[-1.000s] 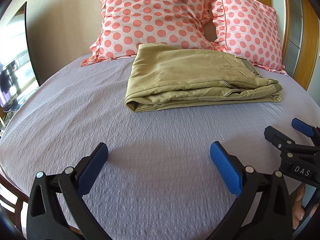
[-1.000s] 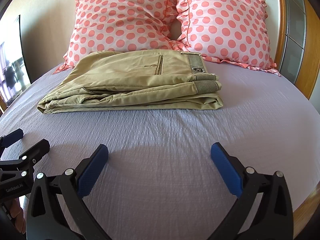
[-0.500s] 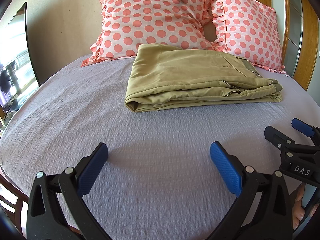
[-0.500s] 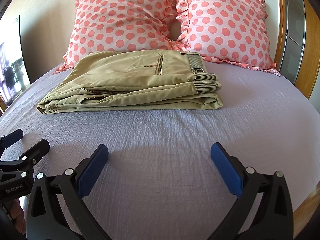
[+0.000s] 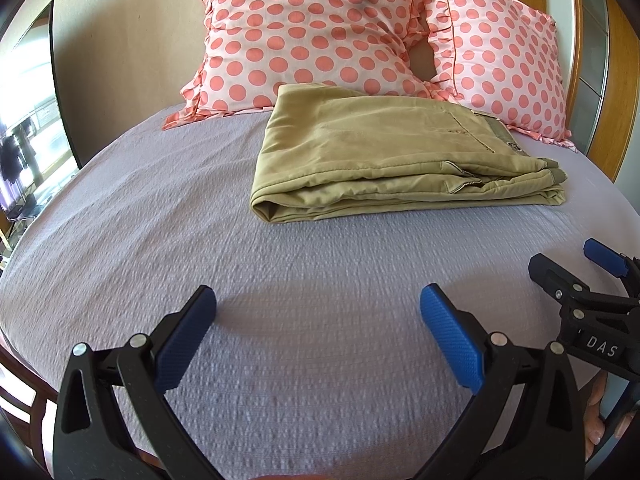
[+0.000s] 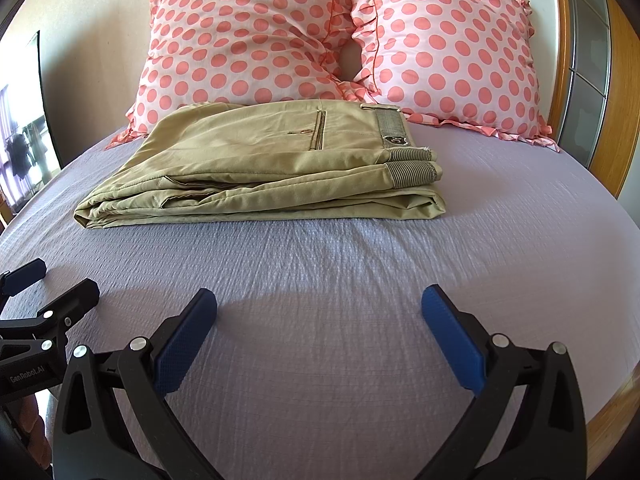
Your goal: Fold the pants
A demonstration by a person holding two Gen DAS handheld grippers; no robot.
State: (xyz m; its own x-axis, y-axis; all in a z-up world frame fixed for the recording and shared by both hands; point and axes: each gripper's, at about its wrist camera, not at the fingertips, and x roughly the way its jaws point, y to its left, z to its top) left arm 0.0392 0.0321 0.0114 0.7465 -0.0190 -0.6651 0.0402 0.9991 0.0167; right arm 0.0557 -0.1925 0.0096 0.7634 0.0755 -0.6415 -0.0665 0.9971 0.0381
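A bright window or screen (image 5: pixel 28 128) glares at the far left of the left wrist view, its contents too washed out to read. Beside it, the lavender bedspread (image 5: pixel 160 208) runs wide and bare toward the left gripper (image 5: pixel 318 306), whose blue-padded jaws stand spread wide above the cover with nothing between them. Further back, the khaki pants (image 5: pixel 384 152) lie folded into a flat stack in the middle of the bed, well apart from both tools, their far edge touching two pink polka-dot pillows (image 5: pixel 312 28) propped against the wall. At the right edge, the right gripper (image 5: pixel 576 264) shows only in part, cut off by the frame; a white label on its body reads "DAS", and fingertips of the holding hand (image 5: pixel 596 420) peek out below it. A wooden headboard frame (image 5: pixel 616 80) curves along the far right.

In the right wrist view, the left gripper (image 6: pixel 52 280) enters at the far left, partly cropped, marked "GenRobot.AI". The pants (image 6: pixel 260 164) sit centre, waistband to the right, with a small badge there whose writing is too small to read. The right gripper (image 6: pixel 320 306) holds its jaws fully parted over the cover, gripping nothing.
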